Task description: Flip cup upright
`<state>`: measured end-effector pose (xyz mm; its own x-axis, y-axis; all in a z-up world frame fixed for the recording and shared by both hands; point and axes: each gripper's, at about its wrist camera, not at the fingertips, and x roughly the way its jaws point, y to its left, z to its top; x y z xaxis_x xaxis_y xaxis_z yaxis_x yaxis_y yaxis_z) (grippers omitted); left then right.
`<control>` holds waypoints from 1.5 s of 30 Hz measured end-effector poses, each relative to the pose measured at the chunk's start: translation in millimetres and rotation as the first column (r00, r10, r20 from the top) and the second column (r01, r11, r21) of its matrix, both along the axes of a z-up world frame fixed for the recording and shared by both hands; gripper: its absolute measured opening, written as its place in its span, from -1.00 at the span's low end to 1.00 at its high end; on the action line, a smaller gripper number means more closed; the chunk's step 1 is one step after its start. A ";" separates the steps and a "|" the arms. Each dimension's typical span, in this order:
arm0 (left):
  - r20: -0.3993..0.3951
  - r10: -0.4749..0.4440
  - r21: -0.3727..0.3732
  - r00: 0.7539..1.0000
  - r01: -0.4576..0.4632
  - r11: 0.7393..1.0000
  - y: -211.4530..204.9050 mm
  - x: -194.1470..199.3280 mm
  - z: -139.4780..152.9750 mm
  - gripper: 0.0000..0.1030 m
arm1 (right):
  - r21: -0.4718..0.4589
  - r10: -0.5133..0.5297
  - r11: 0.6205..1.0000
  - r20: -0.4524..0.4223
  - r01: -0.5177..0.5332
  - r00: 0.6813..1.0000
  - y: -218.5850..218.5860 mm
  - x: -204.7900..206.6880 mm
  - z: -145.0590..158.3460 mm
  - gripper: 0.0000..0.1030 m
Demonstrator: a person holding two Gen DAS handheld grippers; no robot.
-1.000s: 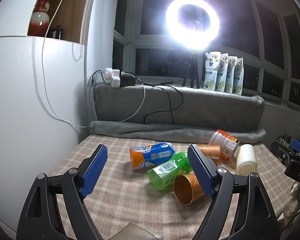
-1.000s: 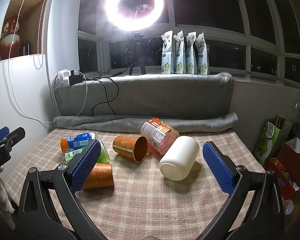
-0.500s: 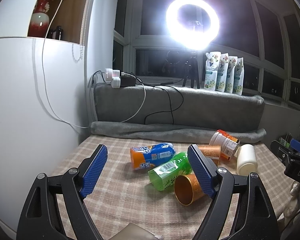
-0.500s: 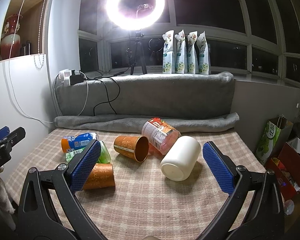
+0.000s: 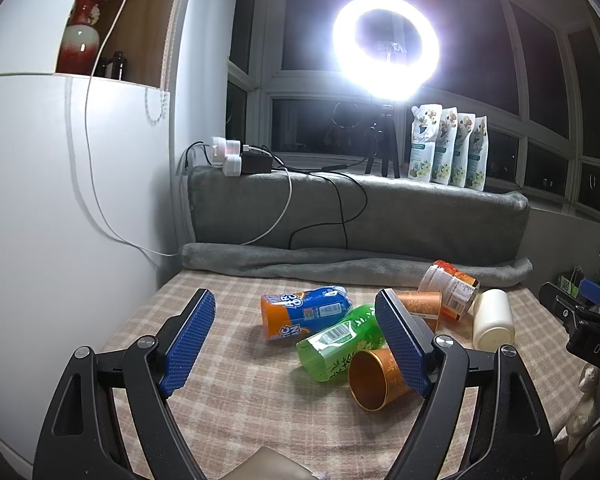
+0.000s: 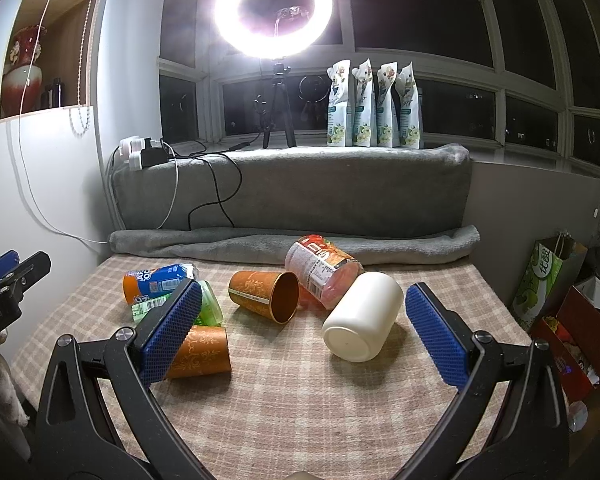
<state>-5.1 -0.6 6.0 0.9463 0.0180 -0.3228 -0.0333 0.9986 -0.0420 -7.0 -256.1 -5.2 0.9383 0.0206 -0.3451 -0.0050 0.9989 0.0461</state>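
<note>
Three cups lie on their sides on the checked cloth. A white cup (image 6: 362, 318) lies between my right gripper's fingers, its base toward me; it also shows in the left wrist view (image 5: 493, 320). A gold cup (image 6: 266, 295) lies behind it, mouth to the right. A second gold cup (image 6: 202, 352) lies by my right gripper's left finger; in the left wrist view (image 5: 374, 378) its mouth faces me. My right gripper (image 6: 302, 332) is open and empty. My left gripper (image 5: 296, 350) is open and empty, its right finger in front of the near gold cup.
An orange and blue bottle (image 5: 304, 314), a green bottle (image 5: 342, 340) and a red-labelled jar (image 6: 322, 272) lie among the cups. A grey cushion (image 6: 292, 196) backs the cloth. A ring light (image 6: 274, 4) and pouches (image 6: 374, 106) stand on the sill. Boxes and a bag (image 6: 544, 276) stand right.
Both views have shifted very slightly. Both grippers stay open and the cups have not moved.
</note>
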 end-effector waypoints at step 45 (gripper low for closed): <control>-0.044 0.003 -0.005 0.999 -0.004 1.000 10.0 4.1 -9.8 0.60 | -0.094 0.146 0.984 -0.052 -0.150 0.988 22.4 35.3 2.8 1.00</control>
